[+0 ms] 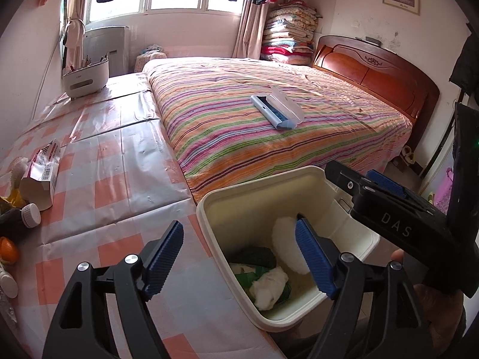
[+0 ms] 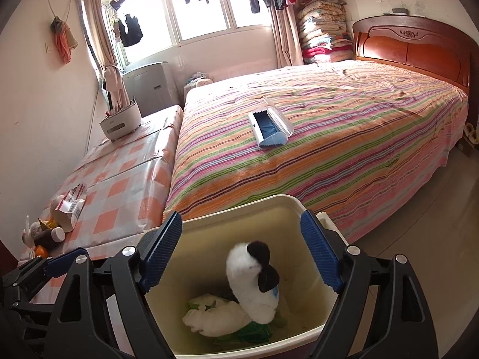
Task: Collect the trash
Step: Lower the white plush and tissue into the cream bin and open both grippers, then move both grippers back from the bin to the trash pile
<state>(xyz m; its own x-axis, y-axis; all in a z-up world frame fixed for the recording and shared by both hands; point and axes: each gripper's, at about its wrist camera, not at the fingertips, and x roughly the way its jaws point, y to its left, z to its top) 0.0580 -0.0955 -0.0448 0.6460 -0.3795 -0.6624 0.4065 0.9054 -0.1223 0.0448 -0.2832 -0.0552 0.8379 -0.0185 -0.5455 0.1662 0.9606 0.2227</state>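
A cream trash bin [image 1: 302, 176] [image 2: 287, 200] stands beside the checked table. Inside lie a white-and-black plush piece [image 2: 254, 287] [image 1: 287, 242], crumpled white tissue [image 1: 269, 284] [image 2: 215, 317] and green scraps [image 2: 254, 330]. My left gripper [image 1: 239, 257] is open and empty, its left finger over the table and its right finger over the bin. My right gripper [image 2: 241, 254] is open and empty above the bin's mouth; in the left wrist view it shows at the bin's right rim [image 1: 389, 203].
The checked table [image 1: 119, 155] holds an open paper carton [image 1: 42, 173] [image 2: 71, 206], a dark bottle with a white cap [image 1: 21, 218], an orange [image 1: 7, 248] and a white caddy [image 1: 86, 77]. A blue-white lint brush [image 1: 277, 110] [image 2: 269, 127] lies on the striped bed [image 1: 239, 137].
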